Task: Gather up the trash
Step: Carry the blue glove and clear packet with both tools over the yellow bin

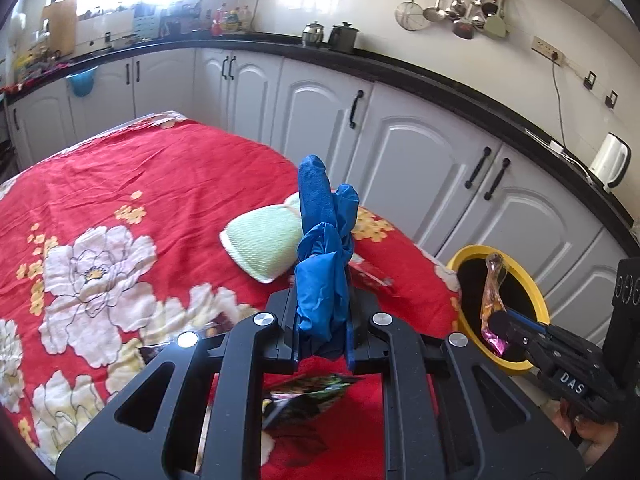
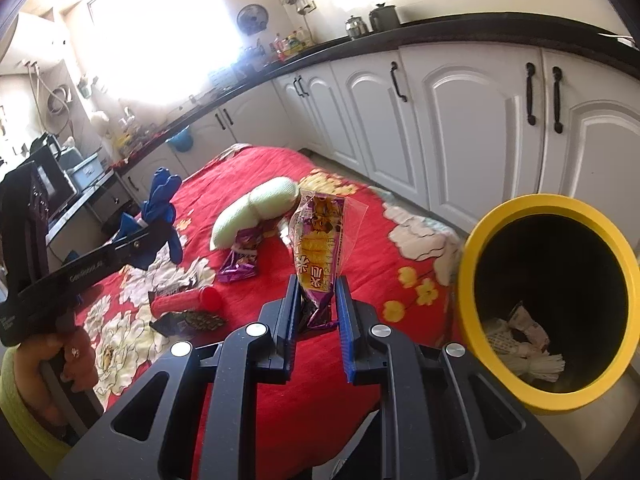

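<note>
We are looking at a yellow-rimmed bin [image 2: 550, 308] standing just beside a table draped in a red floral cloth [image 2: 280, 400], and inside its dark well we are seeing crumpled white paper scraps [image 2: 528, 354] lying at the bottom. We are holding two grippers above the table. The left gripper [image 1: 322, 340] is clamping its jaws tight on a crumpled blue glove [image 1: 324, 256], which is standing up out of the jaws. The right gripper [image 2: 318, 312] is pinching, with a narrow gap between its blue-edged fingers [image 2: 346, 332], the lower end of a yellow and purple snack wrapper [image 2: 320, 248] with a clear plastic edge, which is rising upright from the jaws. Both held pieces are hanging in the air clear of the cloth, and the wrapper is sitting near the bin's mouth, not inside it. On the cloth we are seeing a pale green knitted item [image 1: 264, 240] and a dark patterned wrapper [image 1: 304, 400]. The right wrist view is showing us more: a purple wrapper [image 2: 240, 264] touching the green item, a red tube-shaped item [image 2: 188, 300], the paper in the bin, and a hand [image 2: 76, 356] in a yellow-green sleeve [image 2: 24, 420] on the left gripper's handle. The left wrist view is showing us a wall rack of hanging ladles [image 1: 460, 4] and a white kettle [image 1: 610, 160] on the black counter, while the bin's inside is reading only as black.
</note>
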A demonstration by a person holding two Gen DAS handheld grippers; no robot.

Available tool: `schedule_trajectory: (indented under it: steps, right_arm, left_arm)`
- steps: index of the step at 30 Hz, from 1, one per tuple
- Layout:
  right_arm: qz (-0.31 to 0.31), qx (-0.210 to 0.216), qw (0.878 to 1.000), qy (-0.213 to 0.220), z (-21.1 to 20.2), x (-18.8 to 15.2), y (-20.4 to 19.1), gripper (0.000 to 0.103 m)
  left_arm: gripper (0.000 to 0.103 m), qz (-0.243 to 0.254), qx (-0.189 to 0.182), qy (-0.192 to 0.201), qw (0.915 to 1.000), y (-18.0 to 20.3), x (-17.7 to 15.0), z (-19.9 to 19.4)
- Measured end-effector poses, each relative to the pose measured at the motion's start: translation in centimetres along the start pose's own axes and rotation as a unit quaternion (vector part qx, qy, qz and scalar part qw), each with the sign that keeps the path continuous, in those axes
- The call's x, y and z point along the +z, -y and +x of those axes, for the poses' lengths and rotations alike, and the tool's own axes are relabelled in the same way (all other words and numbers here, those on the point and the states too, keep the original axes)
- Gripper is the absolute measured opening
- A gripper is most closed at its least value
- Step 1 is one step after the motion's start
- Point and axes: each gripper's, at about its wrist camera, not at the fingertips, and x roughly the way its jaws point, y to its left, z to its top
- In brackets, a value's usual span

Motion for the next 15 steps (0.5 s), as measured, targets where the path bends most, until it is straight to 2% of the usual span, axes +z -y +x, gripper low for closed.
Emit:
schedule_trajectory:
  steps: [15]
  right_arm:
    - [0.033, -0.036, 0.998, 0.03, -2.1, 0.9, 3.6, 0.017]
  left_arm:
    - [0.009, 0.035, -0.034, -0.007, 0.9988, 5.0, -0.2, 0.8]
